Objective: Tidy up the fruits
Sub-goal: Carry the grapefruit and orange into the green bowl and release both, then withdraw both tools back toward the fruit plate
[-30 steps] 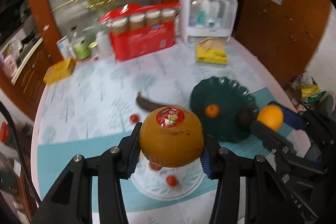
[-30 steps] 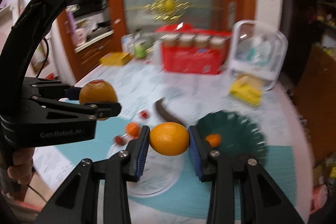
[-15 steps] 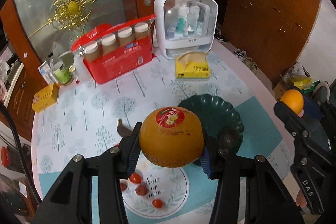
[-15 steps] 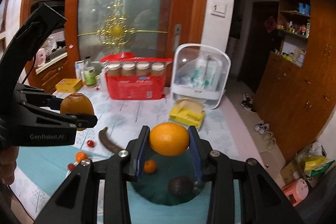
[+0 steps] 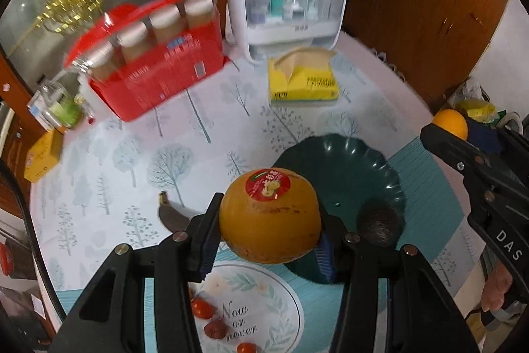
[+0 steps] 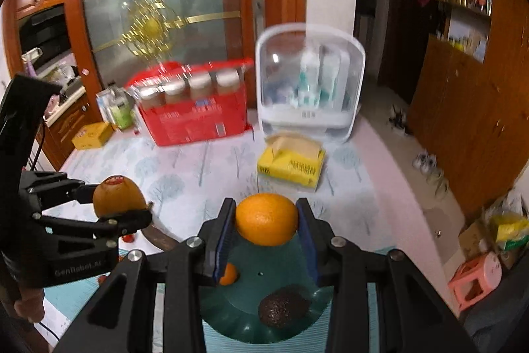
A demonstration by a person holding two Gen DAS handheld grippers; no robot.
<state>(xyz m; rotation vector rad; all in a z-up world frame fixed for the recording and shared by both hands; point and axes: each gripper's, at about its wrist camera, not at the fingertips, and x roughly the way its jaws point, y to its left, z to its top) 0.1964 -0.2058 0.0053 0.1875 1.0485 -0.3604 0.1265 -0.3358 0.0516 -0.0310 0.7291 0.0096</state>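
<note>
My left gripper (image 5: 266,227) is shut on a large brownish-orange fruit with a red sticker (image 5: 269,215), held above the table at the left rim of the dark green plate (image 5: 347,161). My right gripper (image 6: 266,225) is shut on an orange (image 6: 266,219), held above the same green plate (image 6: 251,296). On the plate lie a dark avocado (image 6: 281,308) and a small tangerine (image 6: 228,275). A white round plate (image 5: 264,313) below holds small red tomatoes (image 5: 201,308). A dark banana (image 5: 172,217) lies on the table, partly hidden.
At the back stand a red pack of jars (image 5: 155,68), a white cosmetics case (image 5: 287,2) and a yellow tissue pack (image 5: 302,78). A yellow box (image 5: 43,157) sits at the left edge. The round table's right edge drops to the floor, with a pink stool (image 6: 476,280).
Both grippers moved forward and lower over the table with their fruits still held. The green plate and avocado sit closer under the right gripper. The background tilted and blurred.
</note>
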